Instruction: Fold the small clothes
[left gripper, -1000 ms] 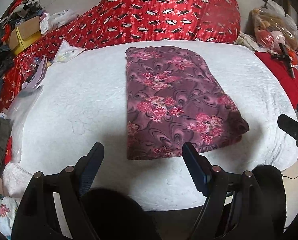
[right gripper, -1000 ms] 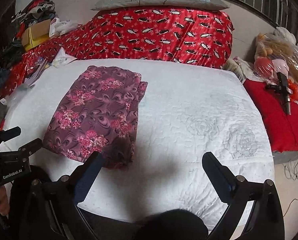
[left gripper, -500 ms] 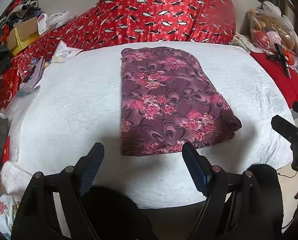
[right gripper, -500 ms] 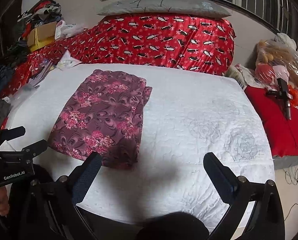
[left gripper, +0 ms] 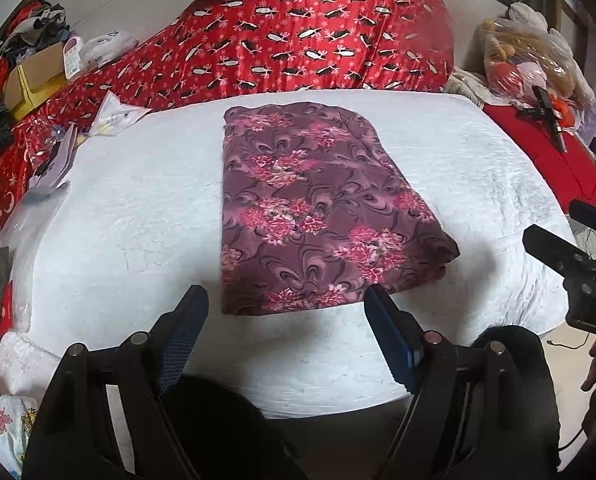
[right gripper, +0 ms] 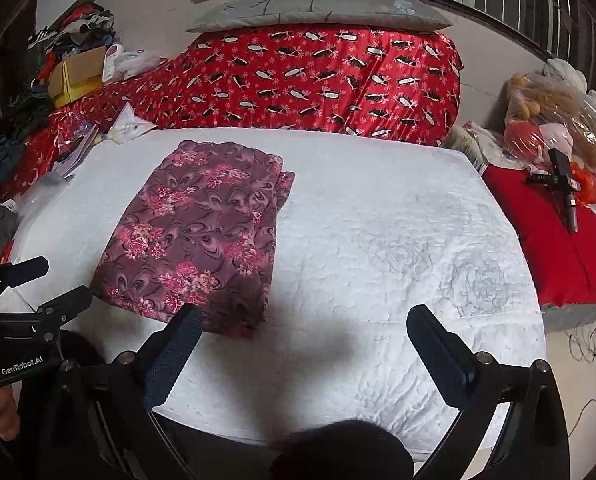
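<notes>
So: floral cloth point(left gripper: 314, 208) lies folded flat on the bed point(left gripper: 138, 216) | left tongs point(left gripper: 286, 312) and right tongs point(right gripper: 304, 332) both spread, empty | next fold: pinch near corners, keep edges lined up

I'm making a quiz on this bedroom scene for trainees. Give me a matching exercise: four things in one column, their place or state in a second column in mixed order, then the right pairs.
Things:
1. floral garment
2. grey pillow
3. left claw
4. cardboard box

Places or states:
A. on top of the red patterned quilt
B. folded flat on the white mattress
C. among the clutter at far left
D. open, holding nothing

Pairs: 1-B, 2-A, 3-D, 4-C
</notes>
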{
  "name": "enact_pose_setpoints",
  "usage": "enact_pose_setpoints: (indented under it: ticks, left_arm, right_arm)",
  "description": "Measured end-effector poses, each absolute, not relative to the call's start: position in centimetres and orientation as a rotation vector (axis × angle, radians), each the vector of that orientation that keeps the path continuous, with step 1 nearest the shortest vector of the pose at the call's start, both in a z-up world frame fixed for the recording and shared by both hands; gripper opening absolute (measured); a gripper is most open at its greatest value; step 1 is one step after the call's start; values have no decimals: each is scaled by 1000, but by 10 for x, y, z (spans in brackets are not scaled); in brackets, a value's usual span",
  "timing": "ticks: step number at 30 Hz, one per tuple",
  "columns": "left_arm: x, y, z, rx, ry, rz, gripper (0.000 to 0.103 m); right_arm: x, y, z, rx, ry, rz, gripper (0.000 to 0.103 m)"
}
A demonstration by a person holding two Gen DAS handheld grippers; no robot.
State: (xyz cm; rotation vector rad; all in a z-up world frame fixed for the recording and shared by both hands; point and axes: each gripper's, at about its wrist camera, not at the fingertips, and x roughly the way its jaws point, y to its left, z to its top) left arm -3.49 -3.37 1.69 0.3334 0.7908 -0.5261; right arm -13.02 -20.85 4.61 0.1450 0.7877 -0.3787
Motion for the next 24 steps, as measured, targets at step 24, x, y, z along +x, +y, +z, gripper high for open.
enact_pose_setpoints:
  ticks: [24]
  left_arm:
    - [-50,-50,29,343,762,-565,82]
  right_arm:
    - [-134,-211,49,153,787,-396,103]
